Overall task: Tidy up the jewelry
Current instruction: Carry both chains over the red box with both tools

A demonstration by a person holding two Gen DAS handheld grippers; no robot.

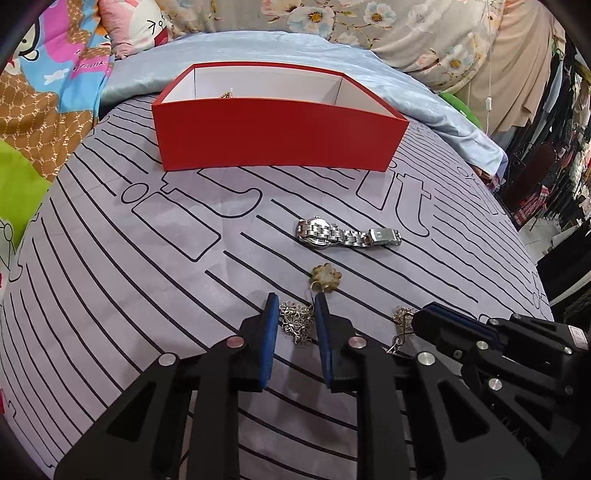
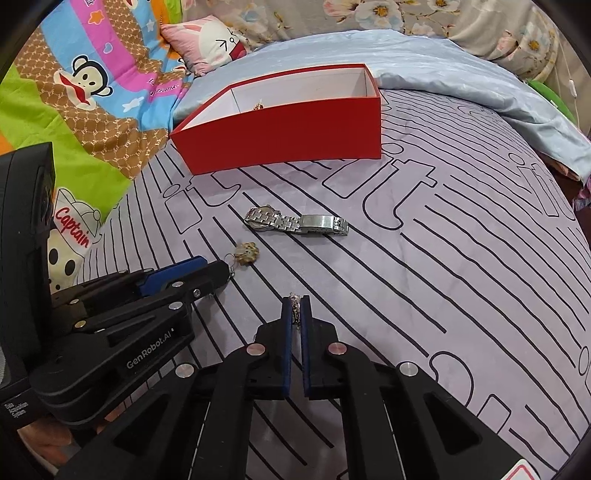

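Note:
A red box [image 1: 277,136] with a white inside stands at the far side of the bed; a small gold piece [image 1: 226,94] lies in it. It also shows in the right wrist view [image 2: 288,133]. A silver watch [image 1: 347,234] [image 2: 295,221] lies mid-bed. A beige flower pendant [image 1: 325,277] [image 2: 246,253] lies nearer. My left gripper [image 1: 295,306] is open, its fingers either side of a silver flower-link chain [image 1: 295,321]. My right gripper [image 2: 295,308] is shut on a silver chain [image 2: 295,304]; it also shows in the left wrist view [image 1: 417,321].
The bed has a lilac cover with black lines [image 1: 147,277]. A light blue sheet [image 1: 332,55] and cartoon bedding [image 2: 92,92] lie behind the box. Pillows [image 1: 369,22] line the back. Hanging clothes [image 1: 554,147] are at the right.

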